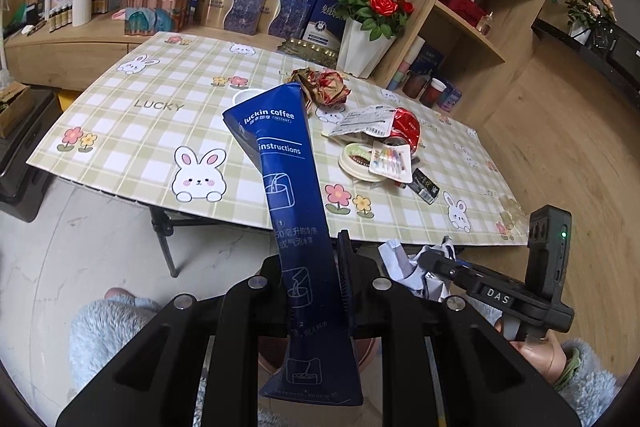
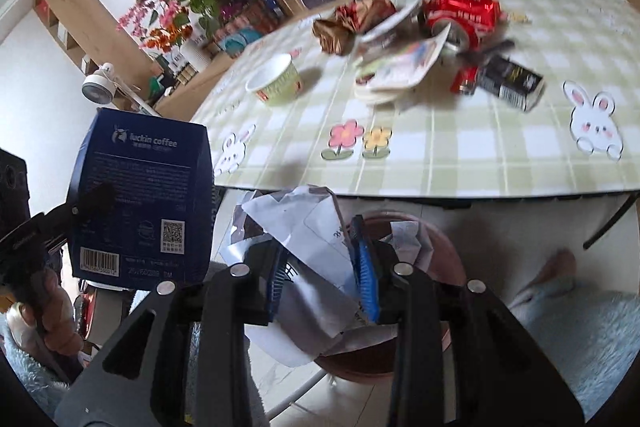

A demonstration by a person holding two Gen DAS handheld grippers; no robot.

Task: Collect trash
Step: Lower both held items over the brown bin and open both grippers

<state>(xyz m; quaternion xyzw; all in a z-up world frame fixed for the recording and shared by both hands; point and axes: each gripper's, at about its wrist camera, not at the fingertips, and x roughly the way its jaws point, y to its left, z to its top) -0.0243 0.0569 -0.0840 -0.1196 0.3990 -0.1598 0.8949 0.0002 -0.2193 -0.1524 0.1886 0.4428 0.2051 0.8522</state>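
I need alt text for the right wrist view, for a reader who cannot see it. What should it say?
The right gripper holds crumpled white paper above a reddish-brown bin. At left, the left gripper holds a blue coffee box. Behind, a checked table carries a paper cup, a crushed red can and wrappers.

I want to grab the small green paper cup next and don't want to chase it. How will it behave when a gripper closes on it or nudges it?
The paper cup lies on its side on the tablecloth, so a nudge will probably roll it in a curve. It looks empty and thin-walled: likely very light, and apt to crush under a firm pinch. Gripping across the rim seems safest.
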